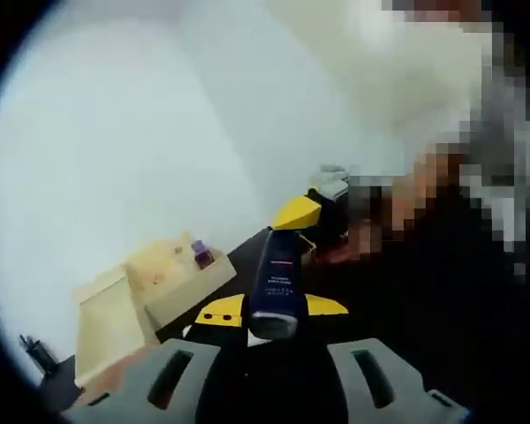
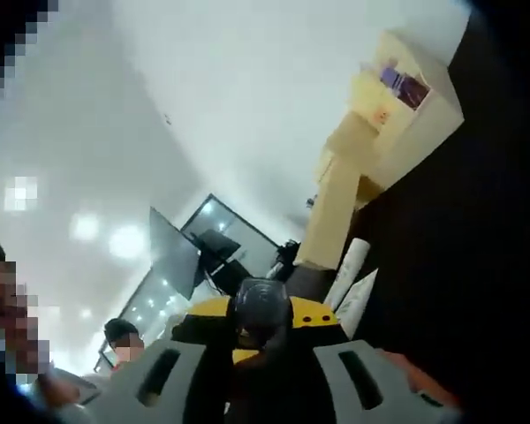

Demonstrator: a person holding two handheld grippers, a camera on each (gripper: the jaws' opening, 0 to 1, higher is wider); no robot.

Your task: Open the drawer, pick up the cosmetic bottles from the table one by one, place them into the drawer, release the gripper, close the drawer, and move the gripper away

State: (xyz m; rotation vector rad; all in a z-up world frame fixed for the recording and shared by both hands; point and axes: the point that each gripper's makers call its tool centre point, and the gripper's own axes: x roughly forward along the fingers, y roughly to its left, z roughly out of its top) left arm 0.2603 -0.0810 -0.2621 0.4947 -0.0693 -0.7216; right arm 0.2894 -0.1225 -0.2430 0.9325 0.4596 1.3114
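Observation:
My left gripper (image 1: 274, 309) is shut on a dark blue cosmetic bottle (image 1: 276, 281), which stands up between its yellow-tipped jaws. To the left of it stands the pale wooden drawer box (image 1: 172, 278) with its drawer (image 1: 106, 327) pulled out. The other gripper's yellow tip (image 1: 298, 213) shows beyond the bottle. In the right gripper view, my right gripper (image 2: 263, 320) is shut on a dark bottle (image 2: 263, 305), seen end-on. The wooden box (image 2: 406, 124) is at the upper right, its drawer (image 2: 336, 208) pulled out toward me.
A small purple item (image 1: 201, 256) sits on top of the box. The table (image 2: 459, 283) is black. White rolled items (image 2: 353, 278) lie near the drawer's end. A person (image 1: 477, 203) stands at the right; a black object (image 1: 37, 353) is at the far left.

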